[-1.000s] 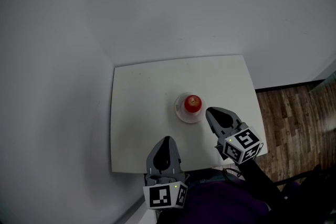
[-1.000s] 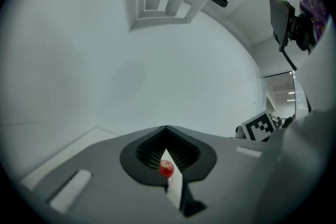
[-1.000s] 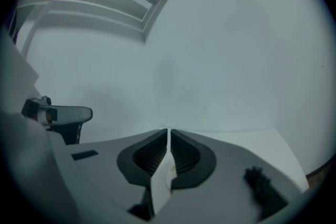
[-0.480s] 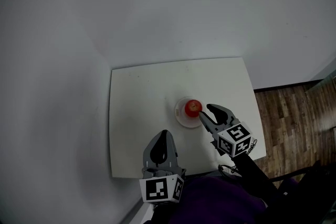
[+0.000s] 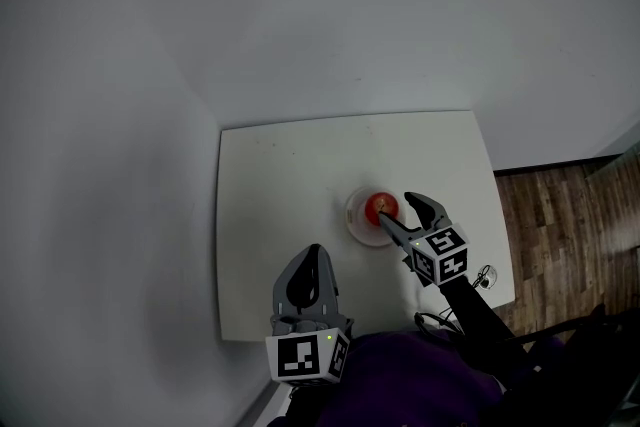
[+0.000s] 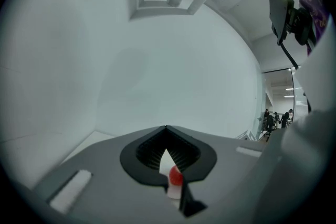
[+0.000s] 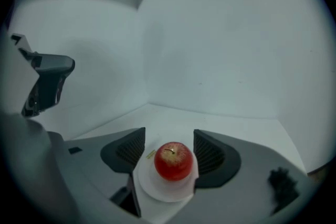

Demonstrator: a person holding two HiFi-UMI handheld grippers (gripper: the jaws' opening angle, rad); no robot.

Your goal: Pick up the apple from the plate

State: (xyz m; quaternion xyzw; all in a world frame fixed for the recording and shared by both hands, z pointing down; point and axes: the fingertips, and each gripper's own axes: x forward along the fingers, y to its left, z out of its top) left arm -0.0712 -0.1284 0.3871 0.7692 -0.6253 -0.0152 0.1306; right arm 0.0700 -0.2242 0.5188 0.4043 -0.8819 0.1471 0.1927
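Note:
A red apple point(image 5: 381, 206) sits on a small white plate point(image 5: 354, 215) right of the middle of the white table point(image 5: 280, 165). My right gripper point(image 5: 397, 208) is open, and its jaws have just been opening. In the right gripper view the apple point(image 7: 173, 160) stands between the two pads of that gripper point(image 7: 169, 139) with a gap on each side, on its plate point(image 7: 165, 192). My left gripper point(image 5: 316, 251) hovers over the table's near edge with its jaws together. Through the slit in the left gripper point(image 6: 166, 127) I glimpse the apple point(image 6: 175, 178).
The table stands in a corner of pale walls, with walls behind it and to its left. Wood floor point(image 5: 560, 215) lies past its right edge. The person's dark clothing point(image 5: 420, 385) is below the near edge. A corridor with distant people point(image 6: 273, 120) opens far right.
The right gripper has come forward and down to the plate, and its jaws have spread to either side of the apple. The left gripper has shifted only a little.

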